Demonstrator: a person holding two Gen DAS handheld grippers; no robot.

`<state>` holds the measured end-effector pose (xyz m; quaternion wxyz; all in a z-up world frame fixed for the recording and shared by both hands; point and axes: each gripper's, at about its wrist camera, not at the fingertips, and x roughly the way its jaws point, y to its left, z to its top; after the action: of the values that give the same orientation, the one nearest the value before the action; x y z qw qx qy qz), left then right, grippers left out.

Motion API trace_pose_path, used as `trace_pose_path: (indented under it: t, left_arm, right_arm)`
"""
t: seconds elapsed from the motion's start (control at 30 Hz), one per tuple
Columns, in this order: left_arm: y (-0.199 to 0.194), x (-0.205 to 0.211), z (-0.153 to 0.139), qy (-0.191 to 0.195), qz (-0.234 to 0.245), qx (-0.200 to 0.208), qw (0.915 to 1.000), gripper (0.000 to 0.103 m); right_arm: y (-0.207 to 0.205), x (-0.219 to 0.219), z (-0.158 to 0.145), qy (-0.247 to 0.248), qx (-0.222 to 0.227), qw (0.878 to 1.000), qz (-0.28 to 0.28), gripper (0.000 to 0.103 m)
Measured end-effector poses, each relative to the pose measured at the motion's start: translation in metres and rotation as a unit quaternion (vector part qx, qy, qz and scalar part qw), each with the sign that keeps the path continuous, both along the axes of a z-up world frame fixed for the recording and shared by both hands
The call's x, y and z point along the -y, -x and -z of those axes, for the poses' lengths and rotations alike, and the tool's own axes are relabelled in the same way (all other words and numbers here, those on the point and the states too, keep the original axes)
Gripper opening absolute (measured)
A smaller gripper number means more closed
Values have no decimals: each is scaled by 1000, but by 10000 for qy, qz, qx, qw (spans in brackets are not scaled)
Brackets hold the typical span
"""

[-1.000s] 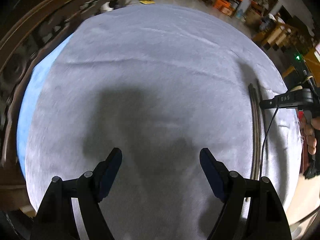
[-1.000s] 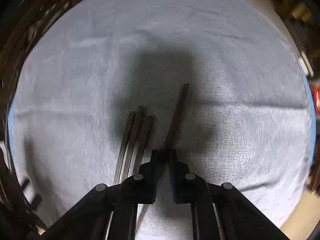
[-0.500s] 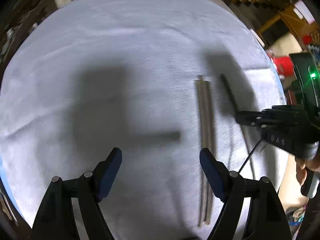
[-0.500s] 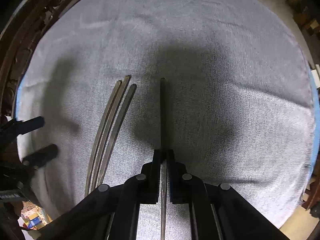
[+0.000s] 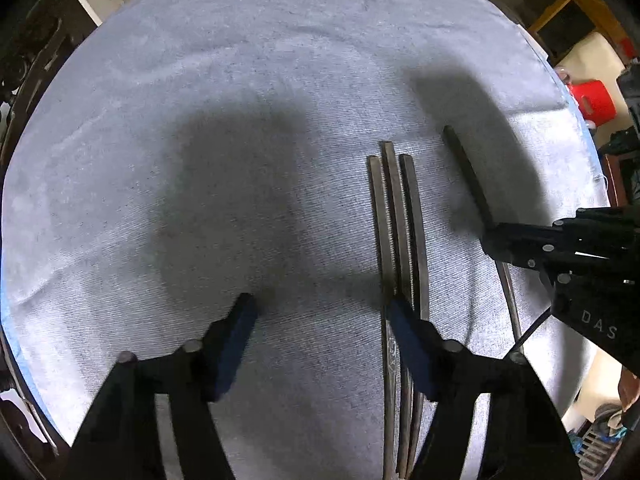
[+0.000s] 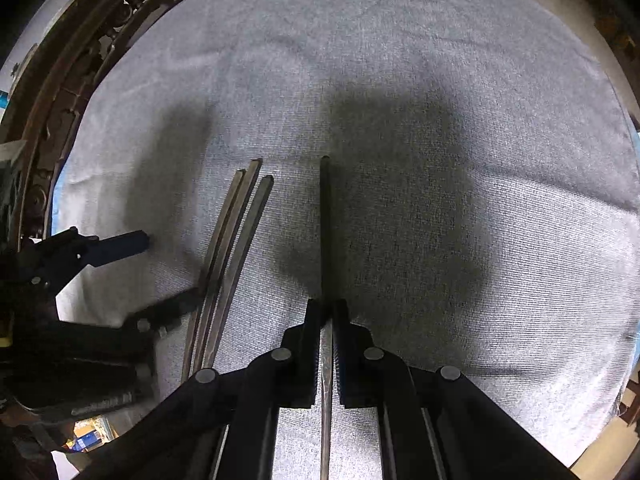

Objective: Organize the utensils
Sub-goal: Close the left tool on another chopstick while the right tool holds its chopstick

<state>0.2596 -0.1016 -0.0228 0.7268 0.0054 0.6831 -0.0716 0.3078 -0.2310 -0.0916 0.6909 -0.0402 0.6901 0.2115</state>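
Note:
Three dark chopsticks (image 5: 394,216) lie side by side on the grey cloth (image 5: 280,80). My left gripper (image 5: 320,304) points straight down just left of them. Its jaws are closing over bare cloth, and its right finger (image 5: 404,328) sits over the left side of the bundle. A fourth chopstick (image 5: 466,172) is held to the right of the bundle by my right gripper (image 5: 490,236). In the right wrist view that gripper (image 6: 327,306) is shut on this chopstick (image 6: 325,220), which sticks out straight ahead. The bundle (image 6: 236,232) and the left gripper (image 6: 166,268) show at the left.
The cloth covers a round table whose edge (image 5: 576,92) curves close on the right. A red container (image 5: 596,100) stands beyond it. Dark carved wooden furniture (image 6: 72,80) rises past the table's left side. A hand (image 5: 628,388) holds the right gripper's handle.
My left gripper has slid right across the cloth up to the three chopsticks and its jaws have narrowed. The right gripper, still shut on its chopstick, has shifted a little and straightened it.

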Motion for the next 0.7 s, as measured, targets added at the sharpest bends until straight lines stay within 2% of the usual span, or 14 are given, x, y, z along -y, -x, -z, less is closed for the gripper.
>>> trace_pose_path:
  t: [0.1,0.13,0.17,0.23,0.33,0.43,0.53,0.6,0.7]
  left_arm:
    - [-1,-9,-2,-199,-31,18,9998,41]
    - [0,-14,-3,-231,-98,-27,9997,39]
    - [-1,-20,-4,-124,-240,-104,9996,38]
    - [0,-31,-8,339,-410,-137,9985,38]
    - [0,-27,-17,499,-383,-56,9980,39]
    - [-5,-10,-16,519,-200,-138,9984,39]
    - [-8,7,-8,237,-68,-301,9992,39]
    - [-6,10,-10,141,12,-249,9996,39]
    - [-6,13,-9,75,37,-188,9998,33]
  right_arm:
    - [-2,3,0,-12,-20,10000,25,9]
    - [-3,3,-1,-2,-23,10000,28,9]
    - [-5,4,0,13,-24,10000,21,9]
    - [-4,5,1,22,-29,10000,30,9]
    - [0,7,-1,-4,-31,10000,49,9]
    - [-3,0,3,-37,-54,9999,84,8]
    - [-4,1,3,-56,-69,9999,93,8]
    - [-4,0,3,-74,-87,9999,95,8]
    - [-5,1,3,-65,-104,9999,69,8]
